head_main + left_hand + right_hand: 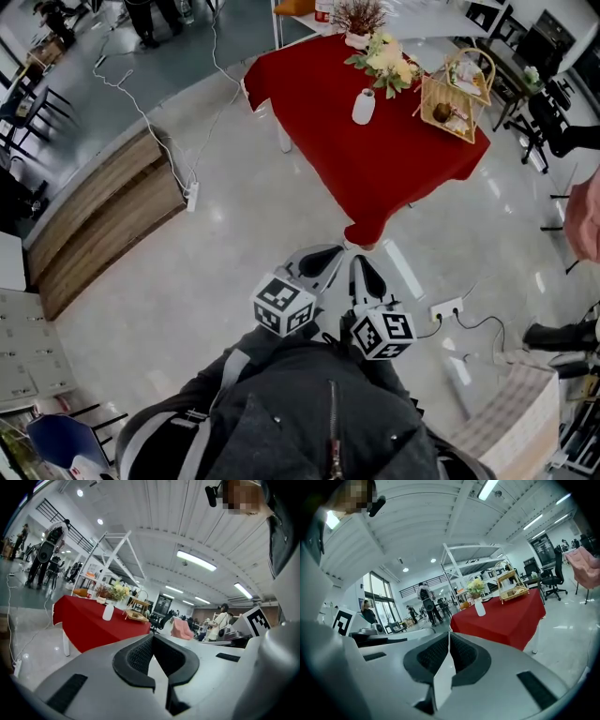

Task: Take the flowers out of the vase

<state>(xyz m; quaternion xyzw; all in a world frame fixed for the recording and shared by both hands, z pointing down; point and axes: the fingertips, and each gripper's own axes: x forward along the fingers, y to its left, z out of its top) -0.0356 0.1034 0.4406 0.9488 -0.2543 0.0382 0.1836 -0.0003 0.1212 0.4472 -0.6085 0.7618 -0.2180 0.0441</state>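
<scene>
Head view shows the person standing on the floor, well apart from the desk [375, 159] with its red cloth, so the step in hand looks like the approach. The left gripper [330, 253] and the right gripper [362, 264] sit side by side close to the body, pointing toward the desk. In each gripper view the jaws are pressed together with nothing between them: left gripper [152, 639], right gripper [449, 638].

The white vase [364, 106] stands upright near the middle of the desk. The flowers [384, 64], pale yellow with green leaves, show at or just behind its top. At this distance I cannot tell whether the stems sit inside its neck. A wire basket [457, 84] stands near the vase on its right, and a potted plant [359, 19] stands at the far edge.

To do this well, I would walk up to the near corner of the desk and stop square to the vase. Both grippers need to spread their jaws before reaching in, not at the last instant. One gripper should probably steady the vase body, since a narrow vase is likely to tip. The other should pinch the stems low, close to the neck, and draw them straight up. Keep clear of the basket, and mind the socket strip [446, 308] lying on the floor on the right.
</scene>
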